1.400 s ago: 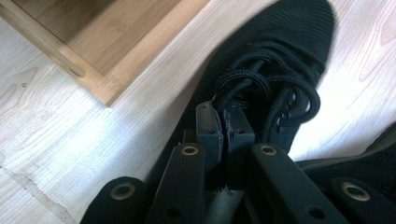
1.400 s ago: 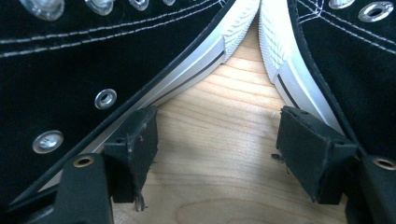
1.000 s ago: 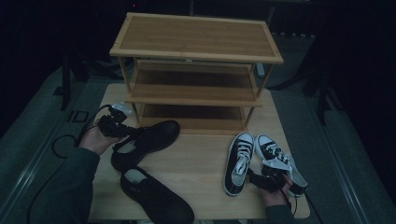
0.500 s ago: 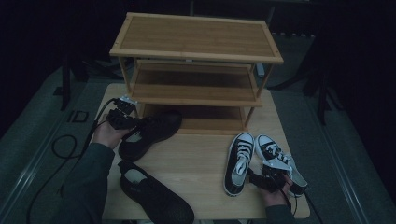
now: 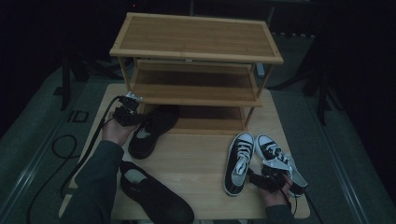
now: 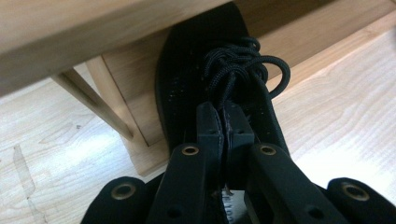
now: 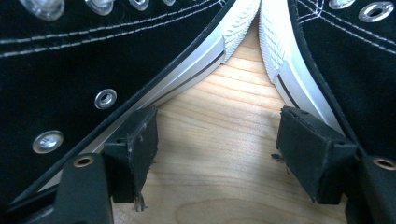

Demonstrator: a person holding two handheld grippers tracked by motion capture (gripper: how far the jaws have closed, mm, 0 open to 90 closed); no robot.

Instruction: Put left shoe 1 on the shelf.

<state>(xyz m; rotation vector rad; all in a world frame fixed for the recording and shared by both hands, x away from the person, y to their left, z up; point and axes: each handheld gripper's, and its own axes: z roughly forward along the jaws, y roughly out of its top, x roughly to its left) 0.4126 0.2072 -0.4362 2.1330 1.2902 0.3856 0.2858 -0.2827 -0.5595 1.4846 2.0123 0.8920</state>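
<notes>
Shoe rack (image 5: 196,46): three wooden shelves, standing at the back of the table (image 5: 201,158). Nothing lies fully on a shelf.
Black shoe (image 5: 152,130): toe already under the bottom shelf, heel toward the left hand. It points straight in.
Other black shoe (image 5: 154,193): on the table, near the left arm.
Sneakers (image 5: 239,156): side by side, right of the rack.
Left tool (image 6: 225,128): pinched tight on the black shoe's tongue.
Right tool (image 7: 215,135): jaws wide apart, holding nothing, between the sneakers.
</notes>
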